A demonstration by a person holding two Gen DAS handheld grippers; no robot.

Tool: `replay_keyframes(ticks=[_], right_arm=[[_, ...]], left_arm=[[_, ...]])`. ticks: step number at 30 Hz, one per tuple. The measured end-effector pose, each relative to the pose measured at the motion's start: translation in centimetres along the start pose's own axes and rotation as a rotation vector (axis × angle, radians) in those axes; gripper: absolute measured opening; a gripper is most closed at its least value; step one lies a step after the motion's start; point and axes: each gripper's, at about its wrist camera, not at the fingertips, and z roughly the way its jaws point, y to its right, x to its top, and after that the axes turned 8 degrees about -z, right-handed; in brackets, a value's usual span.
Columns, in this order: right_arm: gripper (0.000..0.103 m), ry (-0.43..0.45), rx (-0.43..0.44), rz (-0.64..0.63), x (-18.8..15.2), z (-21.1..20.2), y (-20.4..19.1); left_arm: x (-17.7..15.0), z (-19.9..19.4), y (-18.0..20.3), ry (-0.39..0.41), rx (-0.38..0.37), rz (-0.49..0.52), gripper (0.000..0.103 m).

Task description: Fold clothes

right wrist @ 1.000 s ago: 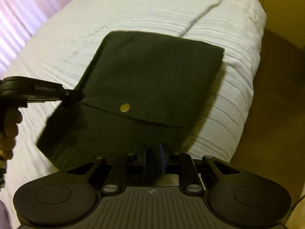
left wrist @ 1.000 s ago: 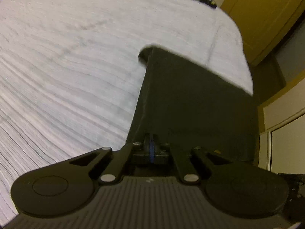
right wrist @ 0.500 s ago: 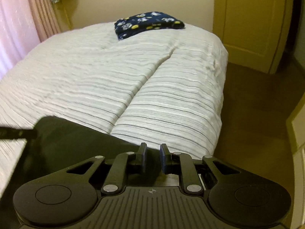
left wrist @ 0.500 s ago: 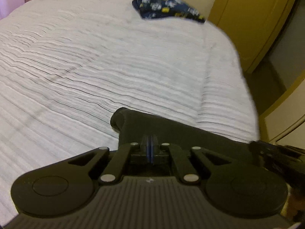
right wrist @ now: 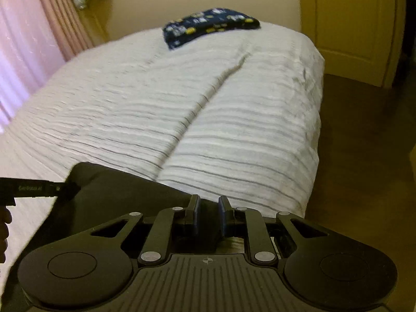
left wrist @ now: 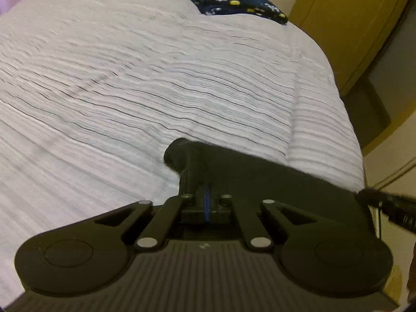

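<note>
Black garment (left wrist: 260, 176) at near edge of striped bed (left wrist: 156, 91). Left gripper (left wrist: 206, 197): jaws pinching its corner. Right gripper (right wrist: 208, 208): jaws spread, fabric between. Patterned navy garment (right wrist: 208, 26) lies folded at far end. Black piece: fold stage undeterminable.

Left claw (left wrist: 206, 202): fingers pressed together, pinching dark fabric, held level. Right claw (right wrist: 207, 210): fingers parted with a gap, dark fabric between them. A hand (right wrist: 4, 230) grips the left handle.
</note>
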Motion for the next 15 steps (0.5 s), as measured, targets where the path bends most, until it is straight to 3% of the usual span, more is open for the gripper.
replay_keyframes(ticks=[3, 8, 11, 15], right_arm=[[0.017, 0.001, 0.047, -0.072, -0.8, -1.7, -1.3], [0.017, -0.122, 0.093, -0.149, -4.0, -2.8, -4.1], [0.017, -0.173, 0.144, -0.19, -5.6, -4.8, -5.7], [0.017, -0.289, 0.239, -0.22, -6.3, -7.0, -7.1]], left_arm=[[-2.5, -1.2, 0.0, -0.026, 0.025, 0.027, 0.002], [-6.6, -3.2, -0.1, -0.068, 0.065, 0.073, 0.003], [-8.0, -5.3, -1.4, -0.082, 0.07, -0.035, 0.003], [-8.8, -9.1, -0.9, -0.071, 0.119, -0.087, 0.002]])
